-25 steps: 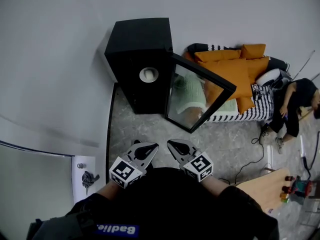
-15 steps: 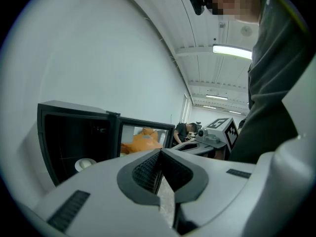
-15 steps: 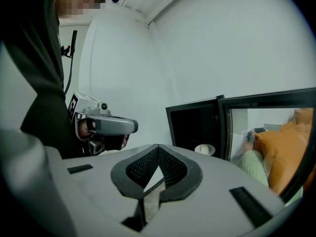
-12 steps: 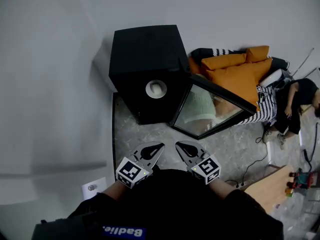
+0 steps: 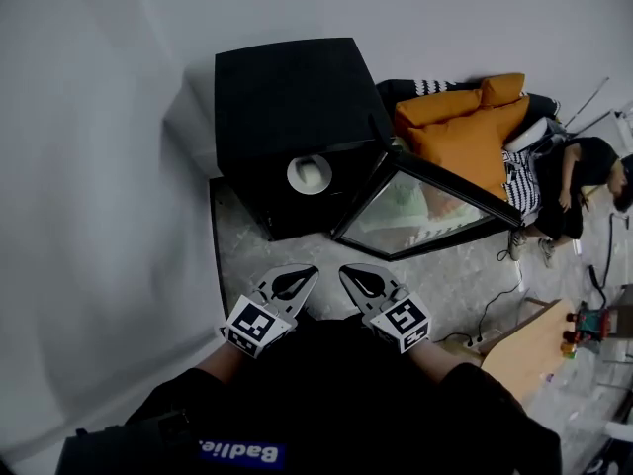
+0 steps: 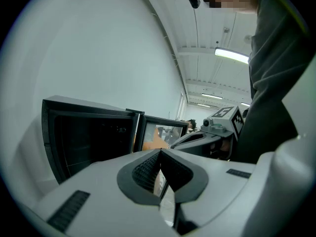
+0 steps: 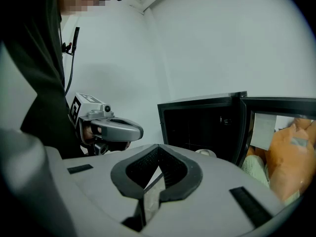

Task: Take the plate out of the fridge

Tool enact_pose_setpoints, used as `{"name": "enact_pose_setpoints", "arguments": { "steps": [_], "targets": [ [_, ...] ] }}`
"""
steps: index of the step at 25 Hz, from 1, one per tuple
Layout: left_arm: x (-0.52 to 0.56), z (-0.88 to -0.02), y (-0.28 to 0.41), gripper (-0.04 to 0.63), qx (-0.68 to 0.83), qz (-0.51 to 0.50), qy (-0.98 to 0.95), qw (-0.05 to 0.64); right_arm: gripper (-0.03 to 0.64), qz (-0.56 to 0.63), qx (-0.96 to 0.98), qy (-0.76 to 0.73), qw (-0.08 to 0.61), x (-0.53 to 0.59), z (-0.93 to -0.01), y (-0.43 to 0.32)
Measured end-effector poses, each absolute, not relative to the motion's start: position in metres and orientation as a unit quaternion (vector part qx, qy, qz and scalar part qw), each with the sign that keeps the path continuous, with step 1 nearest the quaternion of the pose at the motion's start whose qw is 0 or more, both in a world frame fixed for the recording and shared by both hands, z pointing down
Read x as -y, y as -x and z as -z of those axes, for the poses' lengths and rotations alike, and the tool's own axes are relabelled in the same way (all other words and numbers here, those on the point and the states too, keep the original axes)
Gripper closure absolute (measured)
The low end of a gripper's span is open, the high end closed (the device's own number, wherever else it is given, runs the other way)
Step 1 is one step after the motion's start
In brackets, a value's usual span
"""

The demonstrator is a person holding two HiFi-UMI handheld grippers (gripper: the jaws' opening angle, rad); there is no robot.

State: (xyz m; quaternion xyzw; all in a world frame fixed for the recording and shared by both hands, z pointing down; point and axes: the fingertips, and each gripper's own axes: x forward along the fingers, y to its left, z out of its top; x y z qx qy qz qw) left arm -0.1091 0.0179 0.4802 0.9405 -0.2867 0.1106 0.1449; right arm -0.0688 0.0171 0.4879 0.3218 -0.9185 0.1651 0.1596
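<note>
the small black fridge is seen on the floor by the far wall, with its door swung open to the right. the white plate is kept inside the fridge. the left hand-held gripper and the right hand-held gripper are held near, side by side, both closed with nothing in them.

Striped sofa is sitting at frame's R side, w/ orange cushions piling on it. Person in black is sitting just beside sofa's R end. Black cable is trailing over grey floor in front of sofa. Wooden tabletop is poking in well apart from sofa, nearer the camera, small colourful item likewise. White wall is running behind sofa.
</note>
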Motion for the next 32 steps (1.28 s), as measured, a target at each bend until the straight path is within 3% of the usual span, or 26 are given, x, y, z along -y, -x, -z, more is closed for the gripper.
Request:
{"name": "enact_pose_setpoints", "arguments": {
  "steps": [32],
  "targets": [
    [0.084, -0.538, 0.086, 0.588, 0.375, -0.127, -0.884, 0.249, 0.607, -0.173, 0.928, -0.282, 0.172, 0.040, -0.501, 0.015]
  ]
}}
